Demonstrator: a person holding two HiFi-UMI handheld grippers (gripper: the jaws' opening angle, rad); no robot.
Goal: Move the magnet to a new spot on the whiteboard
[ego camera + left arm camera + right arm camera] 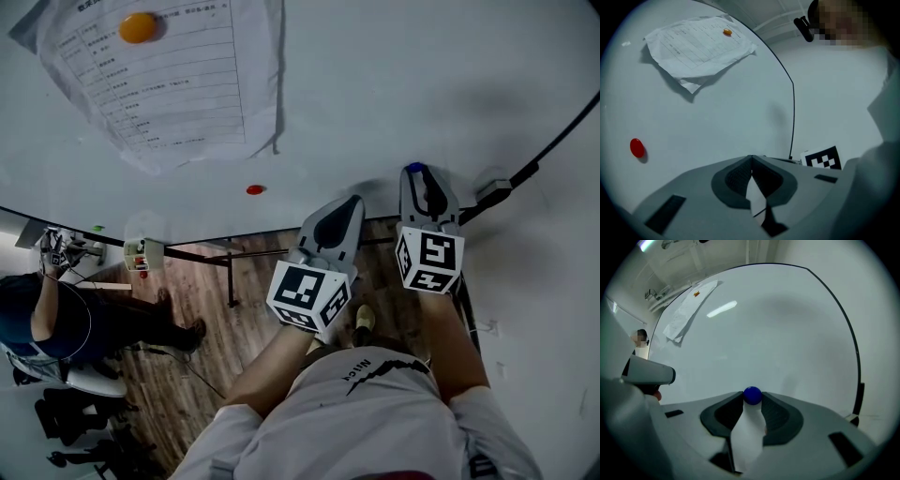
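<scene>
1. The right claw [753, 405] pinches the blue magnet [752, 394] between its tips, against the whiteboard [778, 333], well apart from the paper [698, 47]. The left claw [751, 159] is closed and empty.
2. Step, I judge: magnet gripped (lifting or setting, unclear). Next, carry it to bare board and let go.
3. Three magnets: blue, red magnet [637, 147], orange magnet [727, 32]. One paper.
</scene>
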